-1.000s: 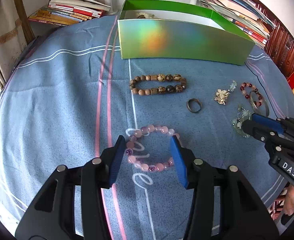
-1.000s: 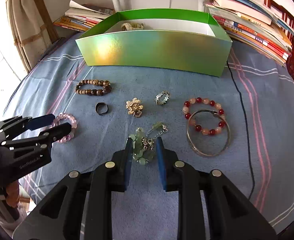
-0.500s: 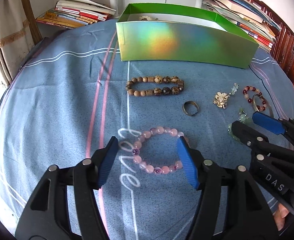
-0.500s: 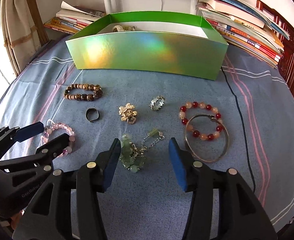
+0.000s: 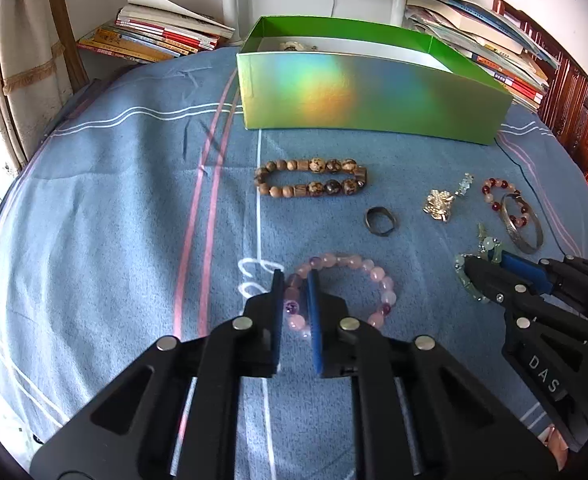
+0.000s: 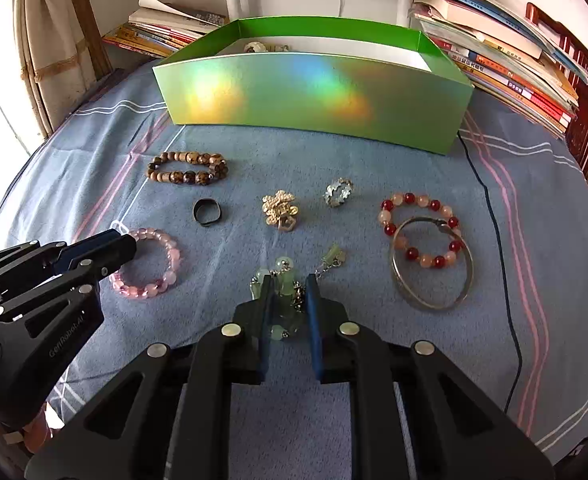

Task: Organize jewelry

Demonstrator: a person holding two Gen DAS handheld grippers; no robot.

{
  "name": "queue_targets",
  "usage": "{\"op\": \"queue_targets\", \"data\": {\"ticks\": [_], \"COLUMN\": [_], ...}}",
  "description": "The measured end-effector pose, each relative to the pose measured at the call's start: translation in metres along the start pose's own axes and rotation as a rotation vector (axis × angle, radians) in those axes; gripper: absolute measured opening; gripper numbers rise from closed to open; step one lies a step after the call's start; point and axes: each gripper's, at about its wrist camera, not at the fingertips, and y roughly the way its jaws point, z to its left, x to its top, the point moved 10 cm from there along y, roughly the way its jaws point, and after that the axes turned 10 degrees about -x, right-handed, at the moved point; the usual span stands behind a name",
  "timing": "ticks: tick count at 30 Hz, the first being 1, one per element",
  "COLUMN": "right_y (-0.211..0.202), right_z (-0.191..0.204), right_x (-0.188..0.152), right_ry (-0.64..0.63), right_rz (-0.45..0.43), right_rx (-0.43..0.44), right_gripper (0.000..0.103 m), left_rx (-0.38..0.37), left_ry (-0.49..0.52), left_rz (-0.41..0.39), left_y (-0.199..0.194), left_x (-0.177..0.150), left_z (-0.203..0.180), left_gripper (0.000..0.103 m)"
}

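My left gripper (image 5: 295,280) is shut on the left side of a pink bead bracelet (image 5: 377,280) that lies on the blue cloth; it also shows in the right wrist view (image 6: 162,264). My right gripper (image 6: 288,286) is shut on a pale green bead bracelet with a chain (image 6: 284,280), seen in the left wrist view (image 5: 487,246) too. The green open box (image 6: 313,96) stands at the back with a pale bracelet (image 6: 254,46) inside.
On the cloth lie a brown wooden bead bracelet (image 6: 188,168), a dark ring (image 6: 207,212), a gold brooch (image 6: 280,210), a silver ring (image 6: 338,191), a red bead bracelet (image 6: 417,232) and a metal bangle (image 6: 431,264). A black cable (image 6: 497,220) runs on the right. Books are stacked behind.
Both grippers were open half a second ago and have closed: the left on the pink bracelet's left side, the right on the green bracelet.
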Motion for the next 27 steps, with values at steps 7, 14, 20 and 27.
{"op": "queue_targets", "data": {"ticks": [7,14,20,27], "right_y": [-0.005,-0.012,-0.012,-0.012], "right_z": [-0.004,-0.008,-0.009,-0.013], "right_x": [-0.004,-0.006,-0.006,-0.002], "right_ry": [0.015,0.031,0.043,0.061], "right_rz": [0.000,-0.009,-0.004,-0.024], "right_rx": [0.009,0.010,0.014,-0.003], "right_gripper": [0.014,0.014,0.015,0.053], "left_rx": [0.005,0.009,0.014,0.025], "left_ry": [0.014,0.029,0.034,0.040], "left_rz": [-0.024,-0.018,-0.012,-0.013], "left_y": [-0.011,-0.012,-0.010,-0.010], "left_x": [0.000,-0.002,-0.005,-0.004], "left_z": [-0.005,-0.010,-0.010,-0.008], "left_gripper": [0.011,0.011,0.011,0.016]}}
